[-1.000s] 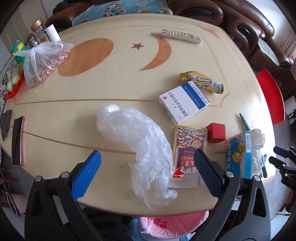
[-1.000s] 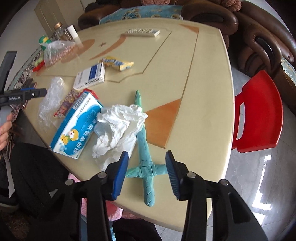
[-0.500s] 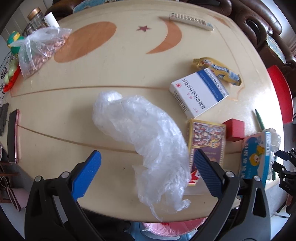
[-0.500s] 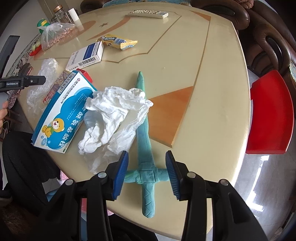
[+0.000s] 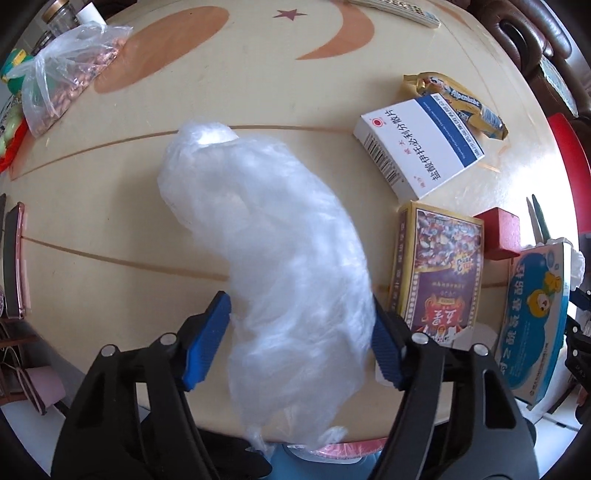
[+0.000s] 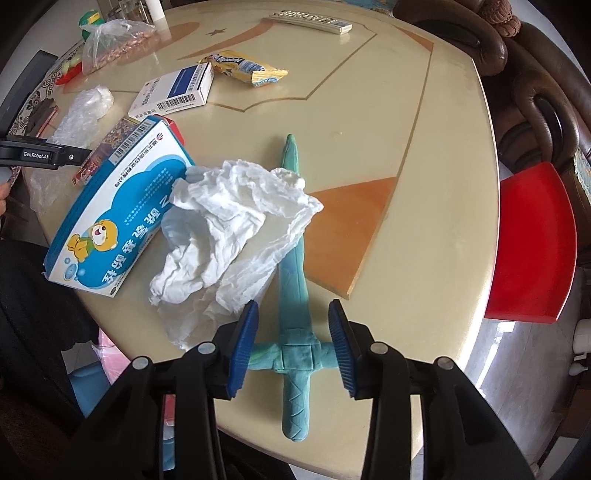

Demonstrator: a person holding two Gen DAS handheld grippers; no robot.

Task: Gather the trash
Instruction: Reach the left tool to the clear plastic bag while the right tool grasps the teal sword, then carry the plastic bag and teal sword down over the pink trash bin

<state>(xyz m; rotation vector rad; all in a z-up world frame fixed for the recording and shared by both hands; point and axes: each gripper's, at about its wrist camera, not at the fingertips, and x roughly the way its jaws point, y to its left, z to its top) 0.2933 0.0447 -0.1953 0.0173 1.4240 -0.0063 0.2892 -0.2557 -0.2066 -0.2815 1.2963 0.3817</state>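
A crumpled clear plastic bag (image 5: pixel 273 251) lies on the cream table (image 5: pixel 110 206), its near end over the table's front edge. My left gripper (image 5: pixel 301 332) has closed in around that near end, and both blue pads touch the bag. In the right wrist view the bag (image 6: pixel 79 114) lies at the left. A crumpled white tissue (image 6: pixel 229 218) lies beside a blue and white box (image 6: pixel 118 206). My right gripper (image 6: pixel 291 343) is open and empty, astride the hilt of a teal toy sword (image 6: pixel 293 258).
A white medicine box (image 5: pixel 417 142), a yellow snack wrapper (image 5: pixel 458 103), a card box (image 5: pixel 439 269) and a red cube (image 5: pixel 498 232) lie right of the bag. A bag of nuts (image 5: pixel 62 74) is far left, a remote (image 6: pixel 310 22) at the back. A red chair (image 6: pixel 532 243) stands right.
My left gripper moved forward over the table and its jaws closed in on the plastic bag's near end. My right gripper moved slightly nearer the tissue and sword, still open.
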